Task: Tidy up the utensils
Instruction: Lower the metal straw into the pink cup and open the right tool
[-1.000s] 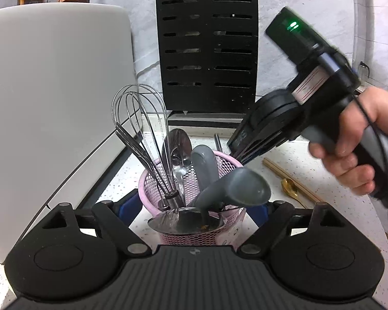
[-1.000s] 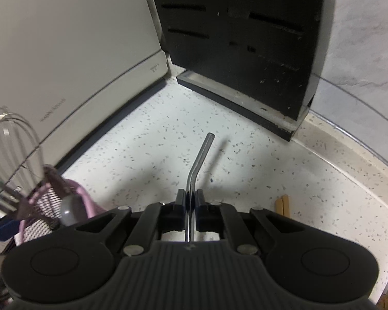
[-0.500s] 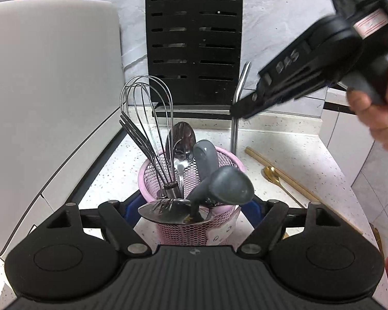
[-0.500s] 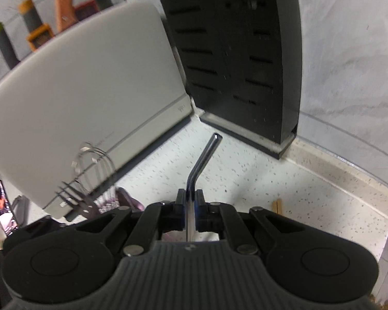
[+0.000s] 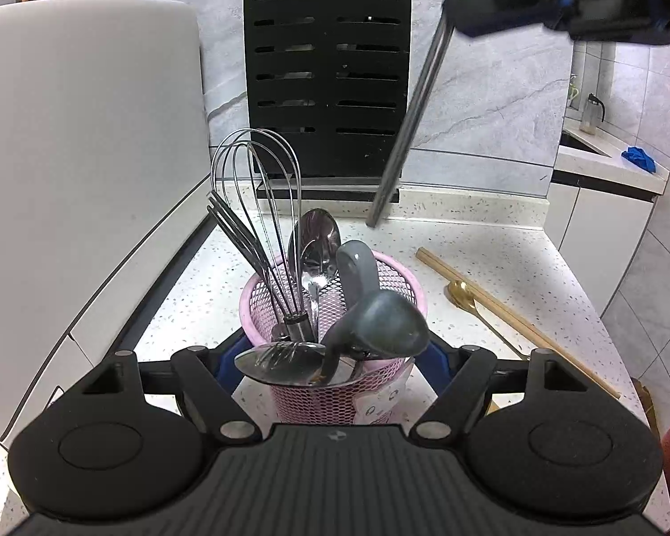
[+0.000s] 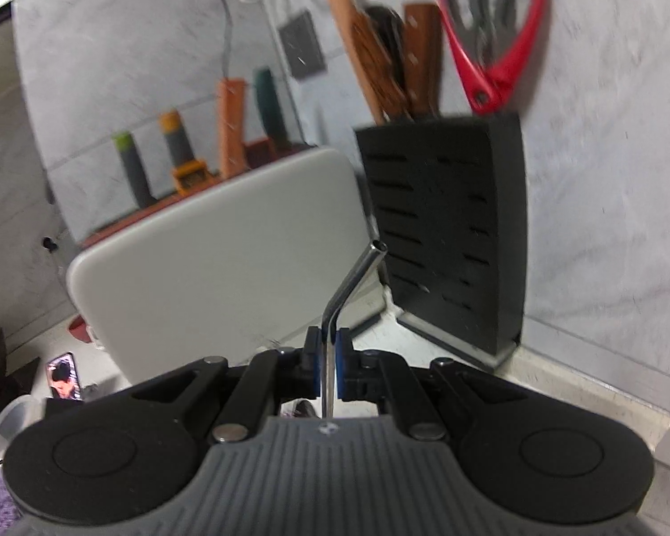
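Note:
My left gripper [image 5: 330, 357] is shut on the pink mesh utensil basket [image 5: 397, 281], its blue pads on both sides. The basket holds a whisk [image 5: 254, 205], steel spoons [image 5: 317, 236] and a grey ladle [image 5: 379, 321]. My right gripper [image 6: 329, 353] is shut on a bent metal straw [image 6: 357, 272]. In the left wrist view the right gripper [image 5: 460, 13] is high at the top right, and the straw [image 5: 411, 120] hangs down from it, its lower end above and behind the basket.
A black slotted knife block [image 5: 326, 76] stands at the back against the marble wall. A large white board [image 5: 80, 156] fills the left. Wooden chopsticks [image 5: 513, 317] and a gold spoon [image 5: 464, 295] lie on the speckled counter [image 5: 504, 259] to the right. Red scissors [image 6: 491, 31] stick out of the block.
My right gripper has risen high and tilted up with the straw, which now hangs steeply over the area behind the basket. My left gripper has stayed on the basket.

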`<state>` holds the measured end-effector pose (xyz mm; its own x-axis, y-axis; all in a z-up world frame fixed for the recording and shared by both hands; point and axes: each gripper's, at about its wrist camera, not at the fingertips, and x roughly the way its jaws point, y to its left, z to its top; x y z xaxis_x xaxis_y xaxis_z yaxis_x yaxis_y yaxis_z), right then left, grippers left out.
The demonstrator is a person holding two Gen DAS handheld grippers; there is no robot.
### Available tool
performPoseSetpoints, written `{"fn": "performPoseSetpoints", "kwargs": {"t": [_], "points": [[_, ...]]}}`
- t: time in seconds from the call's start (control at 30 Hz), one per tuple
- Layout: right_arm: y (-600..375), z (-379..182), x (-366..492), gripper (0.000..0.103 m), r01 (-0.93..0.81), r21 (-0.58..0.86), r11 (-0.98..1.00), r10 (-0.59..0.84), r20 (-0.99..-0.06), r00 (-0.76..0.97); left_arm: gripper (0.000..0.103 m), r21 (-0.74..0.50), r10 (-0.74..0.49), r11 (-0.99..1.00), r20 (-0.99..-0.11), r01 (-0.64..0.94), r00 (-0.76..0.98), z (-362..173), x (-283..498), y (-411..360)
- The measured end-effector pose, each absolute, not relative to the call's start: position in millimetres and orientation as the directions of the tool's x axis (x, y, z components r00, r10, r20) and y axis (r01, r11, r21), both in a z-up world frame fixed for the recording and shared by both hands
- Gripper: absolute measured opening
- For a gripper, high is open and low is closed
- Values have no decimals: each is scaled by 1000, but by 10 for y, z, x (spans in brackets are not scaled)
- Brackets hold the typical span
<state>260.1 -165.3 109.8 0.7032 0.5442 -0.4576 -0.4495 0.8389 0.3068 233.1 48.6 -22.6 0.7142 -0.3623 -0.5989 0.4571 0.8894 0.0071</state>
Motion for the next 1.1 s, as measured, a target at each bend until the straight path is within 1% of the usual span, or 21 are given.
{"fn": "performPoseSetpoints", "kwargs": {"t": [0.07, 0.2, 0.33, 0.5, 0.7, 0.97, 1.1], "points": [[-1626, 1144, 2545, 3, -481, 301, 823, 568, -440, 696, 88, 7, -361, 890, -599, 456, 714, -227, 2328, 485], [-1471, 1107, 2476, 3, -529, 273, 804, 593, -449, 669, 88, 7, -359, 891, -601, 454, 714, -226, 2322, 476], [-1299, 992, 2468, 3, -550, 195, 812, 569, -474, 672, 88, 5, -357, 892, -606, 452, 711, -217, 2325, 478], [-1186, 808, 2521, 3, -561, 164, 812, 559, -498, 663, 88, 1, -355, 893, -614, 450, 705, -211, 2340, 479], [-1080, 608, 2563, 3, -568, 113, 815, 530, -542, 653, 88, 0, -352, 893, -622, 450, 700, -204, 2367, 476], [-949, 342, 2634, 2, -589, 104, 801, 511, -631, 583, 88, -3, -349, 895, -627, 447, 697, -204, 2378, 473], [-901, 279, 2647, 0, -588, 92, 804, 497, -646, 580, 87, -4, -347, 896, -630, 443, 695, -203, 2380, 468]]}}
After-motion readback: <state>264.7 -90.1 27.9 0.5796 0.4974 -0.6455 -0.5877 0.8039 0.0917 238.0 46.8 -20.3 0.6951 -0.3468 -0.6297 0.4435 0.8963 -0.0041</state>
